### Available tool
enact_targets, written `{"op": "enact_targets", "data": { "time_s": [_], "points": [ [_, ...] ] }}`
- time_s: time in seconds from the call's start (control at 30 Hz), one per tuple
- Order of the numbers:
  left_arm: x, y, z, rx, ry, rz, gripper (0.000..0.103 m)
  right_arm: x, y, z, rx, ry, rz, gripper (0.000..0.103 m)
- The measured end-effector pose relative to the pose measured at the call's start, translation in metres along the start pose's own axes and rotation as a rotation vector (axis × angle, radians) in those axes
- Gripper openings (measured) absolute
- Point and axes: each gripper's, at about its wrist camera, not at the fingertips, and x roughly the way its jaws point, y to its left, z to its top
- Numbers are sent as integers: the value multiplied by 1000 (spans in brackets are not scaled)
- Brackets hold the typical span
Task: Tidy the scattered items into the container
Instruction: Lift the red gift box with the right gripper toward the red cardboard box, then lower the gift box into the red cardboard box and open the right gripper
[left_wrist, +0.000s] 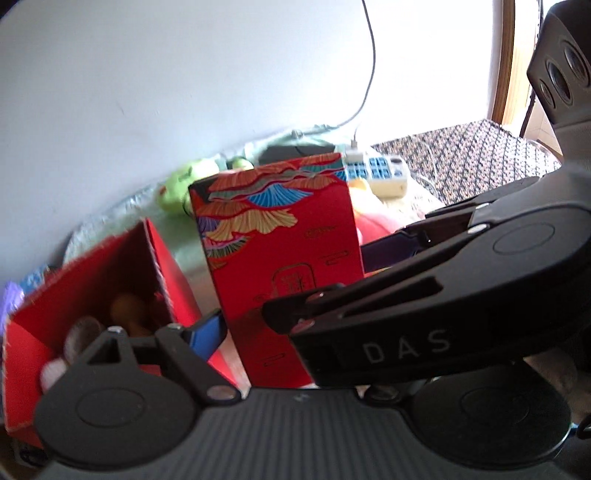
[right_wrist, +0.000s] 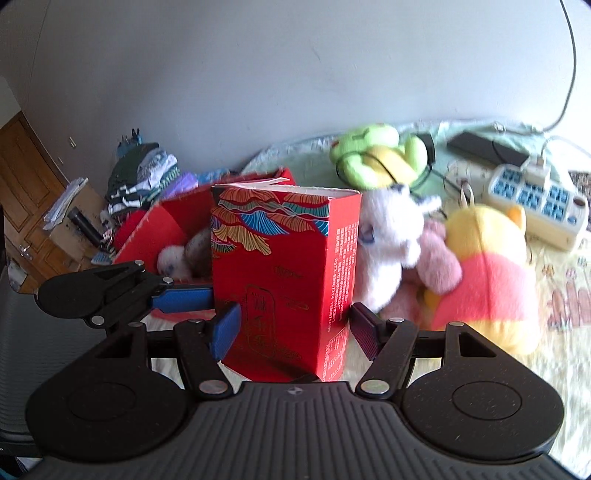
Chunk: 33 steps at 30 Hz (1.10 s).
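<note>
Right wrist view shows the right gripper (right_wrist: 291, 328) clamped on a tall red gift box (right_wrist: 284, 280), one pad on each side. The left gripper (left_wrist: 240, 321) seems also to hold this box, though its right pad is hidden. Behind stands the open red container (right_wrist: 147, 229) with plush toys inside. A white plush (right_wrist: 388, 240) and a yellow bear plush (right_wrist: 487, 266) lie beside on the bed sheet (right_wrist: 561, 314).
</note>
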Motion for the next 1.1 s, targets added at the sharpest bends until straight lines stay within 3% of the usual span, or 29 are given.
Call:
{"op": "enact_targets", "data": {
  "time_s": [0.27,0.5,0.77,1.1],
  "points": [
    [-30,62,14,17,-89,55,81,21,48,38,-65,-93,2,68],
    [-41,128,6,-14,-83,127,81,68,93,64,-109,-95,62,68],
    [-29,193,-23,-79,2,186,77,143,140,76,-121,-19,106,68],
    [4,237,-61,-146,133,204,77,220,168,67,-80,125,160,67]
  ]
}}
